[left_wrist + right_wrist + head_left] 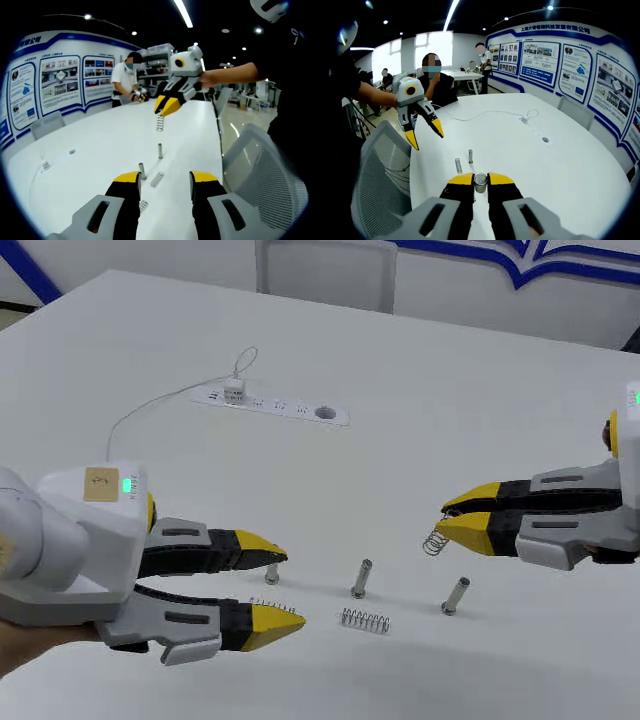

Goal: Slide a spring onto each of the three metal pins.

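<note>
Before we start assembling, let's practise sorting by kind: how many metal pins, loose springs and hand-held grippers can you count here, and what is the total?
Metal pins: 3
Loose springs: 2
Hand-held grippers: 2
Total: 7

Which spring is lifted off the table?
The hanging spring, pinched by the right gripper; the loose spring lies flat on the table beside the middle pin.
</note>
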`<state>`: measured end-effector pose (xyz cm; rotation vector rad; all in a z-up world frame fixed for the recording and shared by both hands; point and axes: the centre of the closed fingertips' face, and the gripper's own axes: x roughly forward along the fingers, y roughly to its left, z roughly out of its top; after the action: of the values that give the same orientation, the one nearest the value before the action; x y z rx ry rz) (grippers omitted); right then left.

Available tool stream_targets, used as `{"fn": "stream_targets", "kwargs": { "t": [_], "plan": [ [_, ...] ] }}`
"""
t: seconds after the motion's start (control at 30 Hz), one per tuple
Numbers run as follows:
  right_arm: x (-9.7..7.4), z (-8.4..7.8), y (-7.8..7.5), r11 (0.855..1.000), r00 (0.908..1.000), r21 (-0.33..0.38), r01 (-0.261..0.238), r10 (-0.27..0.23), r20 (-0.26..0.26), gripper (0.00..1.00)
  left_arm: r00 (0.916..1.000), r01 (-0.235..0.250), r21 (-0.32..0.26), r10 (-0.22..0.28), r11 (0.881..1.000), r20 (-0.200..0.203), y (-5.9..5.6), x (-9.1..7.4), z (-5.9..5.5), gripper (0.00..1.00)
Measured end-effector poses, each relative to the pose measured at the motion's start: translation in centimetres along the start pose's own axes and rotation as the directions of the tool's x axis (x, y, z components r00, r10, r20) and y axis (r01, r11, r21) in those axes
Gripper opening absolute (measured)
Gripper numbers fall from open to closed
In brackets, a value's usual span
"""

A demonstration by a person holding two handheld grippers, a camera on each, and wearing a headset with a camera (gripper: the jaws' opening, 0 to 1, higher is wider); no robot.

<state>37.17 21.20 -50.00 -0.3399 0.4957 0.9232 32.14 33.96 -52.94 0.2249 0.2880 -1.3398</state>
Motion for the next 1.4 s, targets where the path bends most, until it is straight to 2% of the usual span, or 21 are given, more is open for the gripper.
{"fn": "stream_targets", "kwargs": {
  "t": [0.13,0.23,0.33,0.47,0.53,0.6,0.67,0.77,0.87,0.9,1.0,1.13,1.4],
  "plan": [
    [-0.3,-1.2,-1.3,0.999,0.9995,0.037,0.030,-0.029,-0.013,0.10,0.9997,-0.009,0.009,0.009,1.000,-0.023,0.2,-0.4,-0.6,0.51],
    [-0.5,-2.2,-2.4,0.997,0.9974,0.051,0.065,-0.064,-0.032,0.10,0.9998,-0.016,-0.005,0.015,1.000,-0.011,0.4,-0.6,-0.5,0.55],
    [-0.5,-3.3,-3.5,0.994,0.9944,0.059,0.096,-0.093,-0.051,0.10,0.9990,-0.044,-0.010,0.044,0.999,-0.007,1.0,-0.8,-0.6,0.64],
    [-0.4,-5.1,-4.1,0.989,0.9910,0.090,0.119,-0.112,-0.074,0.10,0.9974,-0.069,-0.015,0.069,0.998,-0.022,1.7,-1.0,-1.1,0.71],
    [-0.4,-6.2,-4.5,0.985,0.9872,0.107,0.138,-0.127,-0.096,0.10,0.9940,-0.100,-0.018,0.099,0.995,-0.048,2.2,-1.2,-1.7,0.77],
    [-0.3,-6.9,-4.4,0.983,0.9858,0.116,0.142,-0.130,-0.106,0.10,0.9903,-0.132,-0.003,0.132,0.991,-0.044,2.8,-1.4,-1.8,0.83],
    [-0.1,-7.4,-4.4,0.982,0.9841,0.115,0.147,-0.133,-0.117,0.10,0.9897,-0.141,-0.008,0.141,0.990,-0.026,2.9,-1.6,-1.7,0.85],
    [0.0,-7.8,-4.3,0.982,0.9832,0.116,0.146,-0.131,-0.127,0.10,0.9886,-0.148,-0.033,0.147,0.988,-0.031,3.1,-1.7,-1.8,0.86],
    [0.0,-8.0,-4.4,0.982,0.9822,0.116,0.152,-0.137,-0.129,0.10,0.9846,-0.175,-0.029,0.175,0.984,-0.006,3.5,-1.8,-1.5,0.96],
    [0.1,-8.0,-4.5,0.981,0.9822,0.118,0.152,-0.137,-0.129,0.10,0.9847,-0.174,-0.031,0.174,0.984,-0.009,3.6,-1.9,-1.6,0.97],
    [0.3,-8.3,-4.7,0.979,0.9818,0.131,0.155,-0.138,-0.130,0.10,0.9868,-0.162,-0.037,0.162,0.986,-0.009,3.5,-2.0,-1.6,0.92],
    [0.6,-8.5,-4.7,0.979,0.9821,0.139,0.152,-0.134,-0.133,0.10,0.9865,-0.164,-0.044,0.164,0.985,-0.008,3.6,-2.0,-1.6,0.94],
    [1.0,-9.0,-4.6,0.980,0.9813,0.138,0.147,-0.127,-0.145,0.10,0.9830,-0.181,-0.062,0.182,0.982,0.022,4.0,-2.1,-1.1,1.00]
  ]
}}
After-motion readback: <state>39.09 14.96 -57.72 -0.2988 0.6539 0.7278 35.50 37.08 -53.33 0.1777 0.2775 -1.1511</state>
